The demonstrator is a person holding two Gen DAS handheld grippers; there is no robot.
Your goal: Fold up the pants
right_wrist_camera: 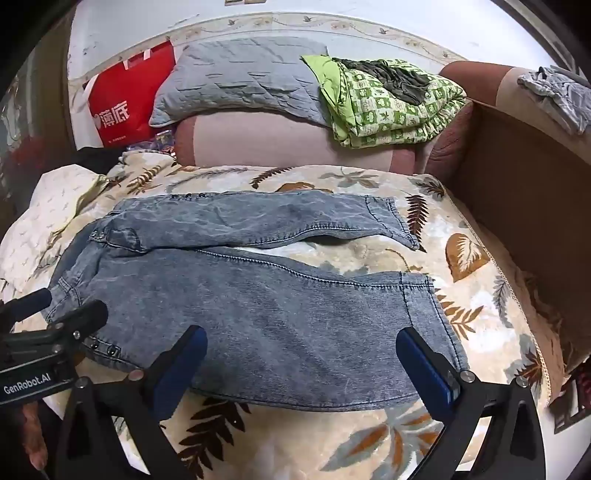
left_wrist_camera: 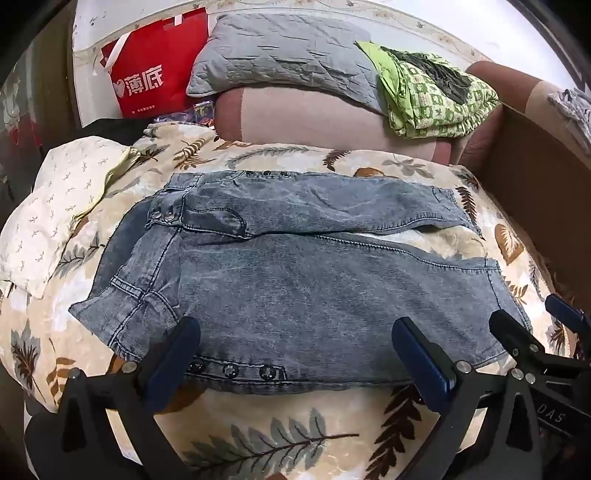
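I see the pants (left_wrist_camera: 295, 273) lying flat on the leaf-print blanket (left_wrist_camera: 280, 435) of the bed, waistband to the left, both legs running right with a gap between them. My left tool (left_wrist_camera: 295, 354) hangs wide over the near leg by the snaps, empty. My right tool (right_wrist_camera: 301, 365) is equally wide and empty over the near leg's cuff end.

from my station both wrist feeds were evenly lit by soft, diffuse room light, with only faint shadows under the jeans (left_wrist_camera: 295, 280). the fisheye bent everything hard toward the rims (the corners went fully black), and the wall (right_wrist_camera: 332, 14) at top looked washed out. focus held mid-frame.
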